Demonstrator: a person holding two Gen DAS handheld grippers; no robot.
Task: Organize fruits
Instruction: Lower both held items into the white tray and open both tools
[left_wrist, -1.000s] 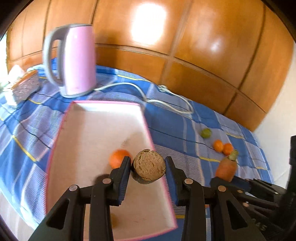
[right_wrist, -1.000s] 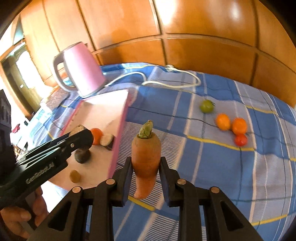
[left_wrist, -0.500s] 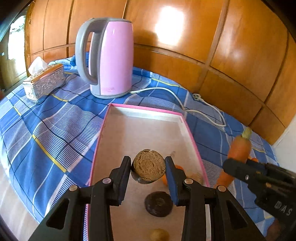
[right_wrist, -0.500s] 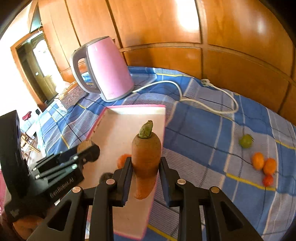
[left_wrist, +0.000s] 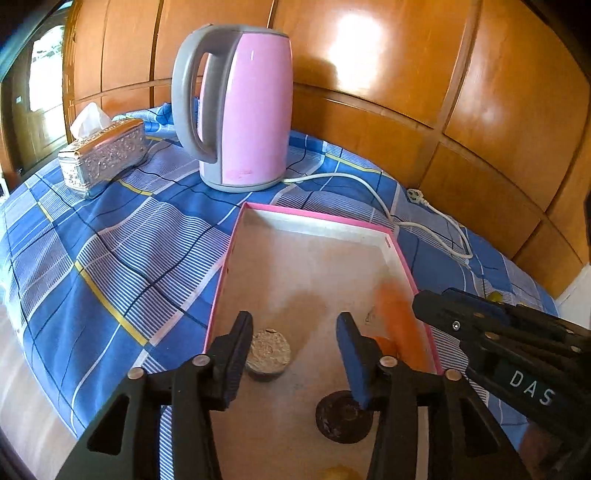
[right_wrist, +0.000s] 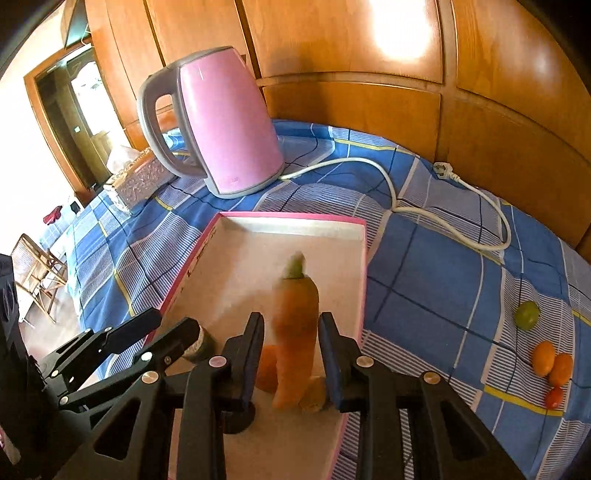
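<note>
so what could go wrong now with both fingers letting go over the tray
1. The carrot is blurred between the opening right fingers, right by the tray rim; it could tip out onto the cloth.
2. It may land on the orange fruit beneath and bruise it.
3. The brown fruit sits free by the left fingers, which could knock it when pulling back.

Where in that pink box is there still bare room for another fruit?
The far half of the pink box nearest the kettle is bare. The near end is crowded: a brown round fruit, a dark disc, the carrot and both grippers.
</note>
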